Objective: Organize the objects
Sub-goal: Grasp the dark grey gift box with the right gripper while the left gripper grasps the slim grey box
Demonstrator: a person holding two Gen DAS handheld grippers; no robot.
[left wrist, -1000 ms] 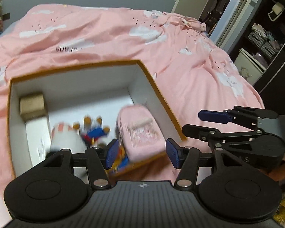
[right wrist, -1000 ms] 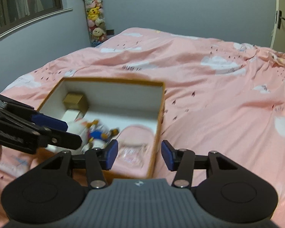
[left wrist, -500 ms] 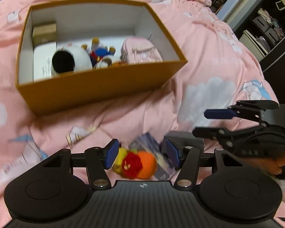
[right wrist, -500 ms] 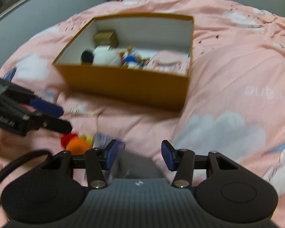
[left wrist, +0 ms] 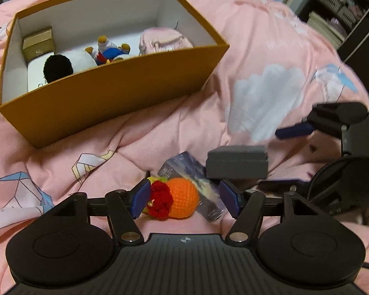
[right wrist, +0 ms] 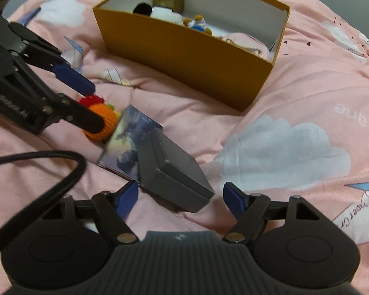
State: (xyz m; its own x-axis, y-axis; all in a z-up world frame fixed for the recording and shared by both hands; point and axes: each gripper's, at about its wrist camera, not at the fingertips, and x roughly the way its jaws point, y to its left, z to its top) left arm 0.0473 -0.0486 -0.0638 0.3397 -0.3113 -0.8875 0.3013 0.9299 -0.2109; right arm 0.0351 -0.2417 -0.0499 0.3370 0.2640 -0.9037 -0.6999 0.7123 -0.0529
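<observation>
Bed [left wrist: 270, 56]: pink quilt fills both views; a sec ago mostly bed and room were seen past the tools, now the views are pitched down onto the quilt close by.

Box [left wrist: 115, 93]: orange, open-topped, w/ plush and small items inside. A sec ago it sat right under both tools and was looked into from above; now it lies well ahead of them, near wall facing the cams. So both tools have been pulled back from the box and dropped toward the loose items: one drop-off judged done, next pick being set up.

Grey case [right wrist: 174, 177]: lies on the quilt just ahead of the right tool [right wrist: 180, 198], its near corner reaching between the pads, overlapping the photo card [right wrist: 132, 142] behind it. Not in view a sec ago.

Knit toy [left wrist: 174, 198]: orange ball w/ red flower, sits between the pads of the left tool [left wrist: 185, 200], closer to the left pad; whether that pad touches can't be told. Card lies just beyond it.

Left tool: released, jaws just widened, toy between them but not gripped.

Right tool: released, jaws also just widened, case corner between them, no pad pressing.

Meaning: three items still outside the box. Both tools are judged lined up for simultaneous picks, left on toy, right on case. Case looks wide for the jaws; a corner grip may slip.
</observation>
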